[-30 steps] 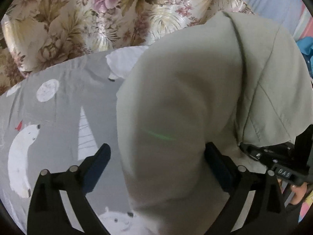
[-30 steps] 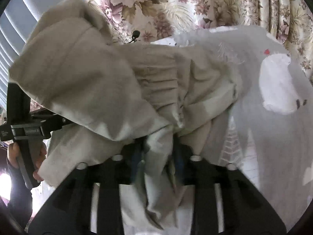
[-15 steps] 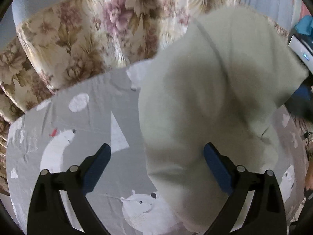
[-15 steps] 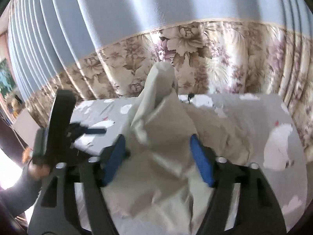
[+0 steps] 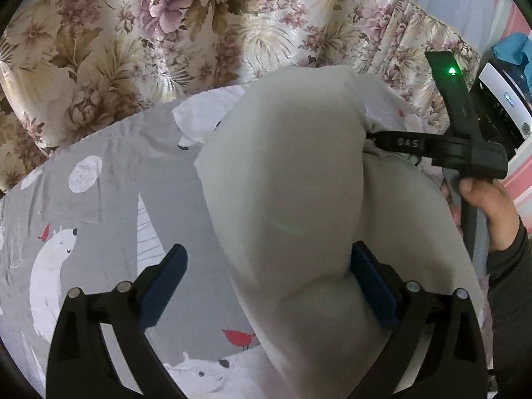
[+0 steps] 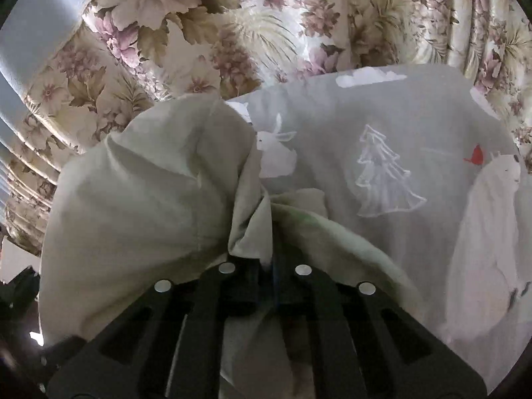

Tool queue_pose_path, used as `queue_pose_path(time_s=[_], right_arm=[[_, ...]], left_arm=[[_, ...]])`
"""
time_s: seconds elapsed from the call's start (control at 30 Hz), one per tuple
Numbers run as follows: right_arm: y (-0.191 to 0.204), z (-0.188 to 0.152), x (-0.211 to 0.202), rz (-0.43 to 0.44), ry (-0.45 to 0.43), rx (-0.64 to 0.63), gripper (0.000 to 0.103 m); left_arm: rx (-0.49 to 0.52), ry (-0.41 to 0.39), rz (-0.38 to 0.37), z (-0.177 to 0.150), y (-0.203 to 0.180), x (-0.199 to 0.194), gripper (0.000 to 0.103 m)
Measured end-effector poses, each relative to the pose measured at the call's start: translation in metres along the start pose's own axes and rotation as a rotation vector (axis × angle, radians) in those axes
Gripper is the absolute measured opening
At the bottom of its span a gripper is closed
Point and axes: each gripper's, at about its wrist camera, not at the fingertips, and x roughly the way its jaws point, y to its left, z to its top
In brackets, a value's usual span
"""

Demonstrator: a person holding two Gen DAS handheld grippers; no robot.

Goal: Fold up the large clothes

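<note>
Right wrist view: we see our right gripper (image 6: 266, 262) clamped on the pale garment (image 6: 139, 206); our left gripper (image 5: 266, 266) gapes wide over the bed (image 5: 109, 179).

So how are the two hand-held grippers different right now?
The left hand-held gripper has its blue pads spread wide apart; the right hand-held gripper has its jaws pinched together. The left one only has the pale garment lying loose between its fingers, while the right one clamps a bunch of that cloth. Both are black and point down over the grey bedsheet.
</note>
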Motion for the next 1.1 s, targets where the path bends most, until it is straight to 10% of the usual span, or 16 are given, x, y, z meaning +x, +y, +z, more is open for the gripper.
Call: queue_pose_path(time_s=[0.27, 0.47, 0.77, 0.97, 1.1], right_arm=[[0.020, -0.019, -0.124, 0.033, -0.185, -0.097, 0.038], [0.071, 0.005, -0.092, 0.025, -0.167, -0.216, 0.032], [0.017, 0.004, 0.008, -0.025, 0.041, -0.166, 0.026], [0.018, 0.009, -0.004, -0.042, 0.054, -0.170, 0.026], [0.028, -0.018, -0.080, 0.036, -0.087, -0.204, 0.031]], left_arm=[[0.010, -0.101, 0.053, 0.035, 0.017, -0.063, 0.098], [-0.057, -0.011, 0.118, 0.082, 0.015, -0.007, 0.098], [-0.029, 0.066, 0.163, 0.086, 0.010, 0.063, 0.102], [0.059, 0.092, 0.227, 0.092, 0.003, 0.062, 0.102], [0.073, 0.035, 0.197, 0.073, 0.004, 0.004, 0.100]])
